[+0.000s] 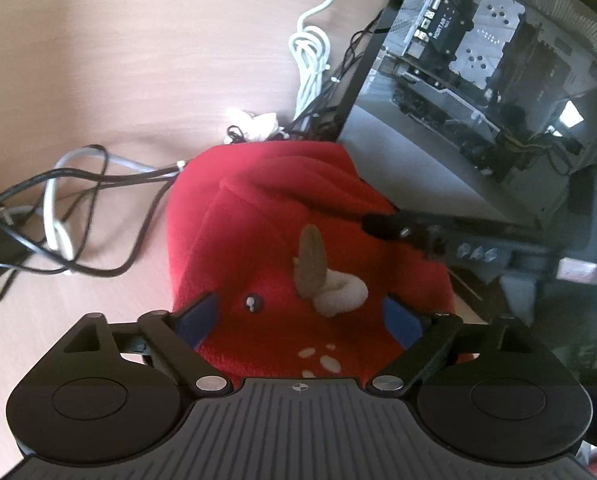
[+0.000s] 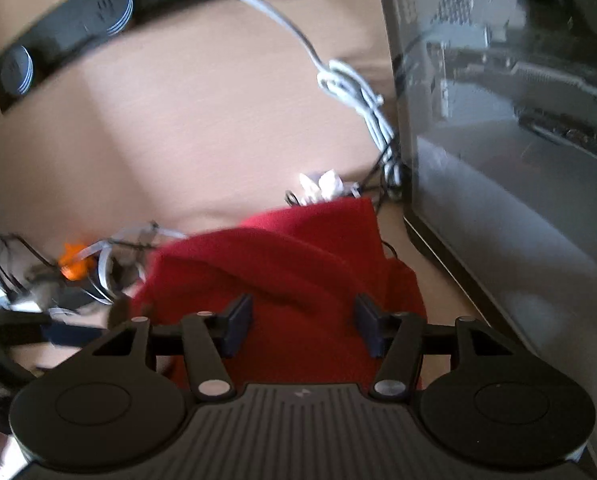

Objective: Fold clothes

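Left gripper (image 1: 298, 316): jaws spread wide, its 2 blue-padded fingers (image 1: 200, 318) standing on either side of the red garment, gripping nothing; it points forward and down over the cloth.
Right gripper (image 2: 304, 326): jaws also apart, somewhat narrower, its 2 dark pads (image 2: 238, 326) set over the near part of the cloth; whether they touch it cannot be told. The right wrist view is blurred.
Red garment (image 1: 258, 216): a fleece piece bunched into a heap on the table, folds running across its top; a tan and white appliqué (image 1: 322, 272) and a small dark button eye (image 1: 253, 303) face up between the left fingers.
Other gripper's finger (image 1: 382, 224): in the left wrist view, a black finger tip comes in from the right and rests against the upper right of the garment.
Table (image 1: 118, 60): pale wood-grain surface under everything.
Cables (image 1: 58, 208): black and grey leads tangled just left of the garment; a coiled white cable (image 1: 310, 60) lies beyond it.
Computer case (image 1: 498, 80): glass-sided, just right of the garment, its boards visible inside.
Black bar (image 2: 78, 28): far edge of the table, with round knobs.
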{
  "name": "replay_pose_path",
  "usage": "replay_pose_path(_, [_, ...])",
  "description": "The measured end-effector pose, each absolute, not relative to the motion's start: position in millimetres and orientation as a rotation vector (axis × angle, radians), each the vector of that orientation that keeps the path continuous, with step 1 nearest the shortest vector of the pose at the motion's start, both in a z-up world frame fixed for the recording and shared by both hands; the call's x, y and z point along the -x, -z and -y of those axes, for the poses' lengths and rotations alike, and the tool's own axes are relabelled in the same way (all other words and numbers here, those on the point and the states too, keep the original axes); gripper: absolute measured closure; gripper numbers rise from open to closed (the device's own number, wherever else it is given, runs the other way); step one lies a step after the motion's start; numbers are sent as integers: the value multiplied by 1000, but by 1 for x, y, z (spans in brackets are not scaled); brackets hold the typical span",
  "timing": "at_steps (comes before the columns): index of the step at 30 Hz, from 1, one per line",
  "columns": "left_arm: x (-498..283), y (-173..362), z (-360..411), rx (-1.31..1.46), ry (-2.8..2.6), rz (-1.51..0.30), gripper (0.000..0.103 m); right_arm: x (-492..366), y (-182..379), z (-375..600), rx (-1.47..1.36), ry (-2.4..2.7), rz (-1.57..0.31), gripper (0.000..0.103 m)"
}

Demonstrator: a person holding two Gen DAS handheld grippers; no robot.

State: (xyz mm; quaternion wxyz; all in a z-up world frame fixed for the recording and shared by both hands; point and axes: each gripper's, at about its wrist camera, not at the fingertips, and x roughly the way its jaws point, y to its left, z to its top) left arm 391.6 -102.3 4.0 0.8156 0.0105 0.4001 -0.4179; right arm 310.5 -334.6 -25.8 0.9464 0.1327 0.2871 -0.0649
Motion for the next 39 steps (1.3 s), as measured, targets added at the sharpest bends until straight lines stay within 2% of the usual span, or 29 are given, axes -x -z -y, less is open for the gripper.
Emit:
replay_pose_path(2, [-379,-8,90,-53,886,-851,9,-301,34,336,-279,151,-612,33])
replay_pose_path(8, [-345,14,65,-183,872,-950,8,-271,59,342,-305,206,-693,28])
replay_pose_path(13, [-335,34,79,-325,841,-937,6,-252,64,327,-252,263,-690,28])
replay_pose_path(19, [-347,35,87,-364,853,-919,6,-234,67,309,-249,314,-688,28])
replay_pose_path(23, [-360,34,85,-336,813,-919,6,-235,69,305,-285,345,-676,27])
replay_pose_path(25, [-368,33,83,-308,777,-927,6,-240,69,305,-269,342,-681,22])
replay_pose_path(30, [-372,31,79,-257,694,-938,4,-255,71,310,-225,344,-697,1])
replay_pose_path(39, [-331,13,45,-125,572,-849,3,-227,70,321,-412,339,-641,0])
